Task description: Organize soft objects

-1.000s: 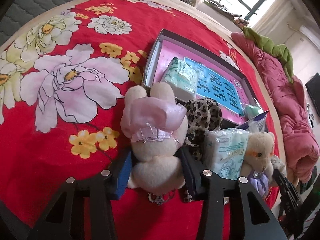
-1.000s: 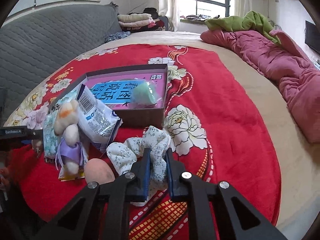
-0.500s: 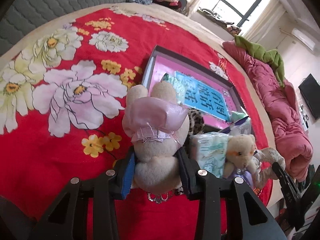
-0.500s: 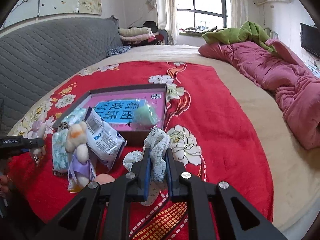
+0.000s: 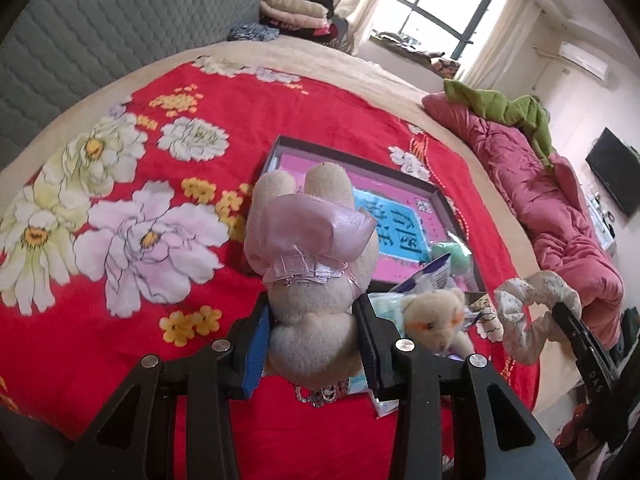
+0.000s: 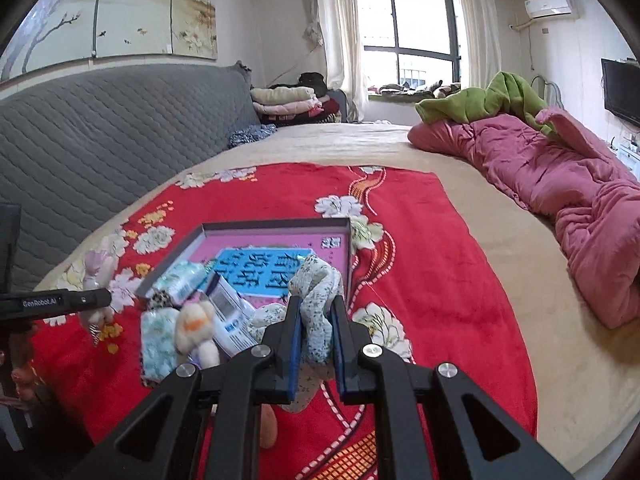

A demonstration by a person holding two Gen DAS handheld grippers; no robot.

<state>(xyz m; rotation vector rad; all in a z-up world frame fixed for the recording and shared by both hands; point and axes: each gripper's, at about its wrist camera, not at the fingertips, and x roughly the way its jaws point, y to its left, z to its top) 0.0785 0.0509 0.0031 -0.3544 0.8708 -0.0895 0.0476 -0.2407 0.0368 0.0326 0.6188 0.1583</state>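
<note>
Both grippers were mid-lift, each carrying a soft thing toward the dark-rimmed box [image 5: 440,196] on the red floral blanket [image 5: 120,320]. The left gripper [image 5: 314,344] pinched the cream plush rabbit [image 5: 316,264] around its body, the jaws having just closed a little tighter on it; the right gripper [image 6: 316,344] was clamped narrow on the floral scrunchie [image 6: 318,300]. Compared with a second earlier, both toys hung higher off the blanket and the box sat farther below. The next move probably called for carrying each over the rim and releasing inside, clear of the small bear [image 5: 434,320] and tissue packs [image 6: 160,340], though the box's near wall was hidden.
</note>
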